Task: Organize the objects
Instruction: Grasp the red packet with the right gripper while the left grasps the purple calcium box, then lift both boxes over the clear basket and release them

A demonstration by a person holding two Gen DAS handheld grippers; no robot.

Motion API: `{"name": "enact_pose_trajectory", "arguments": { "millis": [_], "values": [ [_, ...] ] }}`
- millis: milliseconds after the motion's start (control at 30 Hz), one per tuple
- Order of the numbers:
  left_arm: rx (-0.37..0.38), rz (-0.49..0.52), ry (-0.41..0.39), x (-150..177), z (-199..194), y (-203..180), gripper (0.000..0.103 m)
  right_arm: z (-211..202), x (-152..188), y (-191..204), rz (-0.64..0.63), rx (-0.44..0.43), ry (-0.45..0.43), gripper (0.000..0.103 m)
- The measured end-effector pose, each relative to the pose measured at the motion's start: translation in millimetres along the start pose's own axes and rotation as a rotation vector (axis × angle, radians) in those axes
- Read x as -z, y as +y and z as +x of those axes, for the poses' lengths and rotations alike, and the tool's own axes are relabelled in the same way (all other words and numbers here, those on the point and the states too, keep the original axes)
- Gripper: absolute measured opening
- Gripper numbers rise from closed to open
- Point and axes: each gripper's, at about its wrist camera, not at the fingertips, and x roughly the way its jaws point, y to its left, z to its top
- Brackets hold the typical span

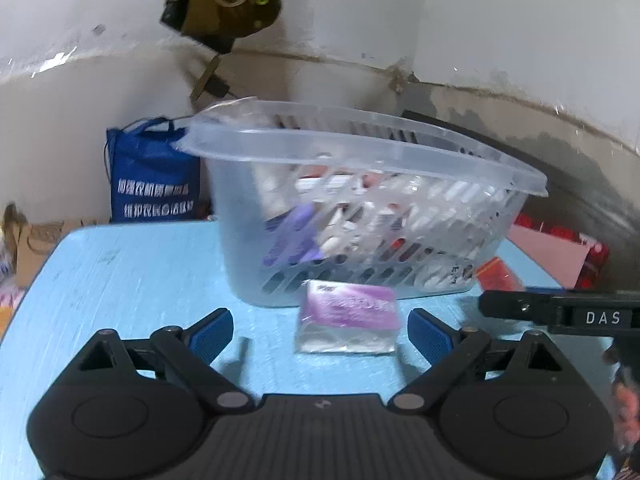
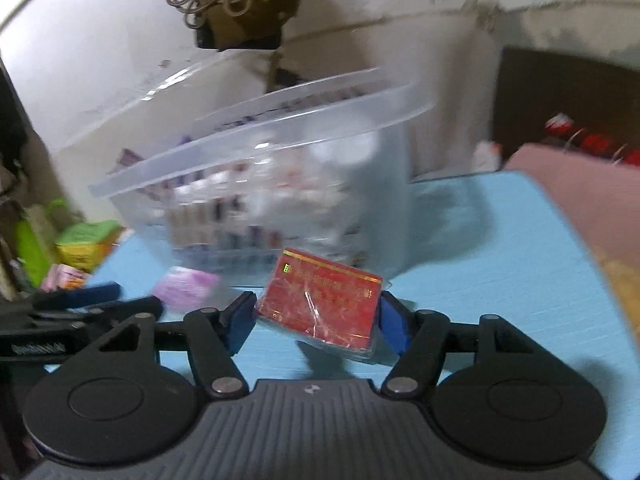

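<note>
A clear slotted basket [image 1: 360, 152] full of small packets stands on the light blue table [image 1: 140, 280]. In front of it lies a purple packet [image 1: 348, 316] in clear wrap. My left gripper [image 1: 320, 332] is open around it, with its blue pads wide of both sides and not touching it. In the right wrist view my right gripper [image 2: 316, 320] has a red packet [image 2: 320, 304] with gold print between its pads, tilted, both pads against its edges. The basket [image 2: 260, 148] stands just behind. The purple packet [image 2: 184, 288] and a left fingertip [image 2: 92, 292] show at the left.
A blue bag [image 1: 152, 176] with white print stands behind the table's far left. A cardboard box [image 1: 36, 240] is off the left edge. Red and pink items [image 1: 560, 252] lie to the right. Green and yellow packs [image 2: 84, 240] sit beyond the left edge. A brown bag [image 1: 224, 4] hangs on the wall.
</note>
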Motion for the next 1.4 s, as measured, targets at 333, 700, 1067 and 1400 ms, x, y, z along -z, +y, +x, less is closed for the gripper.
{"name": "enact_pose_trajectory", "arguments": {
  "millis": [333,700,1067,1400],
  "values": [
    [-0.053,0.064,0.072,-7.6,29.7,-28.2,0.089,5.4,9.0,0.4,-0.068,0.072,-0.002,0.068],
    [-0.038,0.014,-0.077,10.5,-7.6,-7.2,0.067,2.2,9.7,8.3,-0.106,0.063,-0.017,0.068],
    [0.054,-0.102,-0.12,17.5,-12.0,17.7,0.067,1.2,13.0,28.9,-0.142,0.031,-0.041,0.068],
    [0.052,-0.126,-0.176,19.7,-21.9,19.1,0.067,-14.9,22.1,58.2,-0.199,0.009,-0.153,0.068]
  ]
}}
